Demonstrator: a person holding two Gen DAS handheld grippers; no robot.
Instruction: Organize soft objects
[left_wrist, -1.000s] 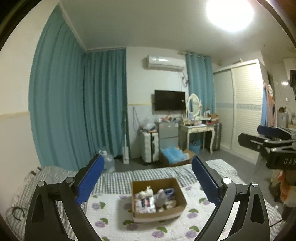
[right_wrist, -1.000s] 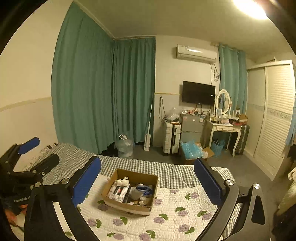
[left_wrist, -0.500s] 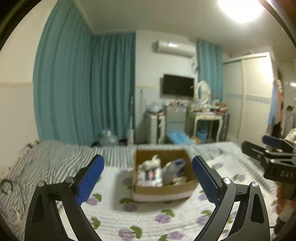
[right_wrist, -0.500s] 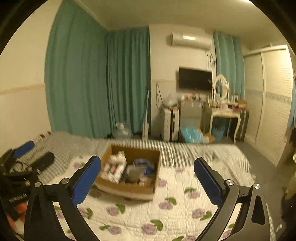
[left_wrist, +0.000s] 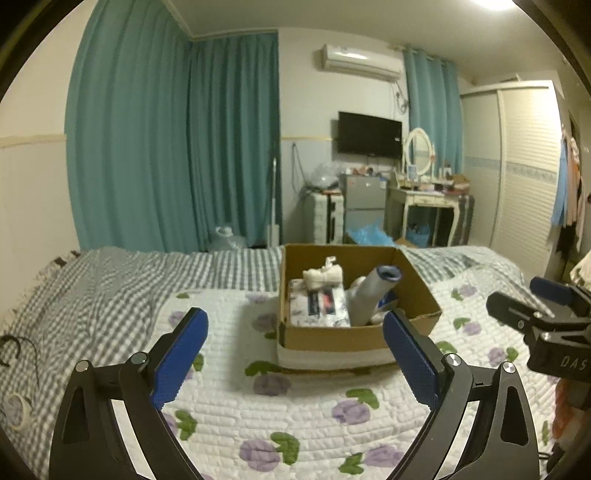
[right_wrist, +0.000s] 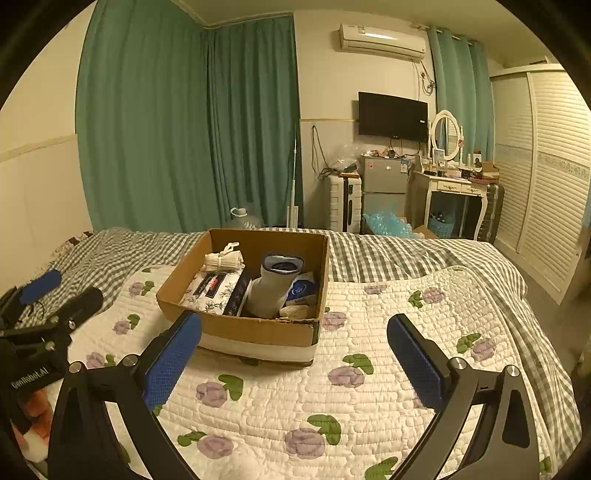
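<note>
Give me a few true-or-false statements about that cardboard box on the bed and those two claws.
1. The cardboard box sits on the flowered quilt. True.
2. The box is empty. False: it holds a tied cloth bundle, a grey-white roll and packets.
3. Both the left claw and the right claw are open and hold nothing. True.
4. The grey-white roll lies flat on the quilt. False: it stands tilted inside the box.

Left hand-held gripper (left_wrist: 295, 350) & right hand-held gripper (right_wrist: 293, 349) both spread wide, side by side, empty.
</note>
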